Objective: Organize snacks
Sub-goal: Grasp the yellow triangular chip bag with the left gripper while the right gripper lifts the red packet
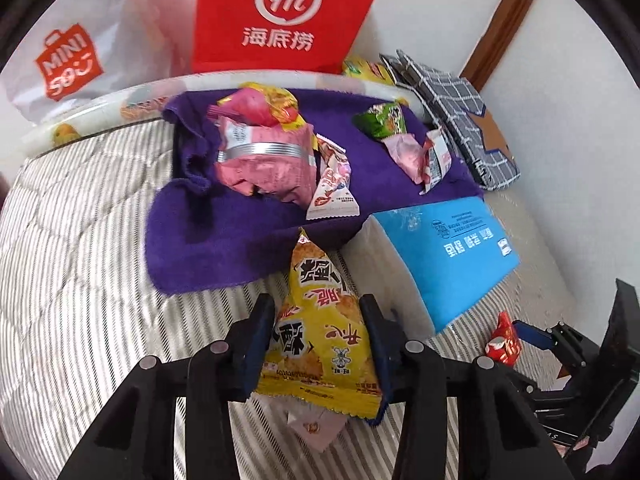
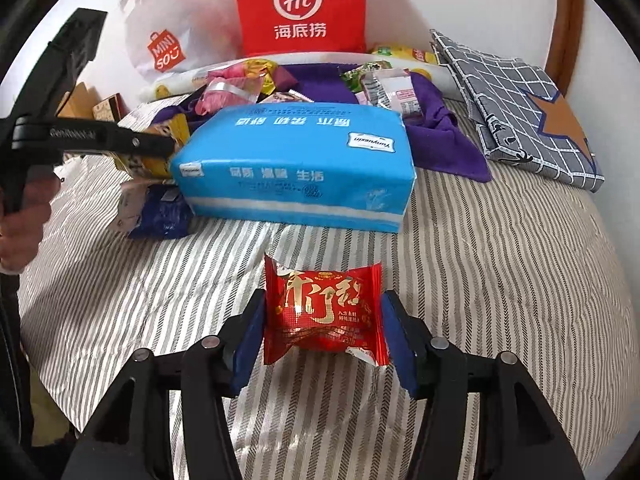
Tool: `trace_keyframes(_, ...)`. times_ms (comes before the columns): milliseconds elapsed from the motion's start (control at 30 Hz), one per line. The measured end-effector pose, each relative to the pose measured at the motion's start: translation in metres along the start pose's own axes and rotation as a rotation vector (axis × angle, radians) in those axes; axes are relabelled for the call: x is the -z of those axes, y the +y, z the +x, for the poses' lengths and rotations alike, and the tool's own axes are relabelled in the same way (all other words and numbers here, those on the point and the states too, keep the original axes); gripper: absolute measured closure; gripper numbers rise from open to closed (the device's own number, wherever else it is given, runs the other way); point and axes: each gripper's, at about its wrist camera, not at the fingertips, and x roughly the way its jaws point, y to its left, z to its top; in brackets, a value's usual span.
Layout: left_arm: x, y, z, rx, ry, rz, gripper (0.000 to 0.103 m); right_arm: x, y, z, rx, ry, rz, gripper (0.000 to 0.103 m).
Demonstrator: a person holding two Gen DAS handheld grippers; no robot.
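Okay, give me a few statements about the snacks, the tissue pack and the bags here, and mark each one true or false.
1. The left gripper has a yellow snack packet between its fingers. True.
2. The red snack packet lies on the purple cloth. False: it sits on the striped bedding, between the right gripper's fingers.
3. The blue tissue pack lies beyond the red packet in the right wrist view. True.
4. The red Hi bag lies flat on the bed. False: it stands upright at the back.
5. The checked grey fabric lies on the bed. True.
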Motion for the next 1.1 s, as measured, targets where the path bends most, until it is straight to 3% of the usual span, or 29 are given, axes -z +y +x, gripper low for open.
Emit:
trace_keyframes(133, 0.009, 0.003, -0.013, 0.015, -0.015, -0.021, 0.061, 0.006, -0.006, -0.005, 0.0, -0.026, 0.033, 0.022)
trace_keyframes(400, 0.021, -0.003, -0.024, 0.053, -0.03, -0.03, 0.061, 0.012, 0.007, 0.01, 0.003, 0.011, 0.012, 0.022)
trace_keyframes(500, 0.027, -0.006, -0.027, 0.056, -0.031, -0.023, 0.061, 0.013, 0.015, 0.009, 0.033, -0.01, -0.02, 0.038)
trace_keyframes(667, 0.036, -0.017, -0.032, 0.073, -0.033, -0.007, 0.061, 0.012, 0.009, -0.001, -0.013, -0.016, 0.034, 0.05)
trace_keyframes(1100, 0.052, -0.059, -0.036, 0.124, -0.019, 0.036, 0.061, 0.008, 0.0, -0.042, -0.002, -0.098, 0.053, 0.05)
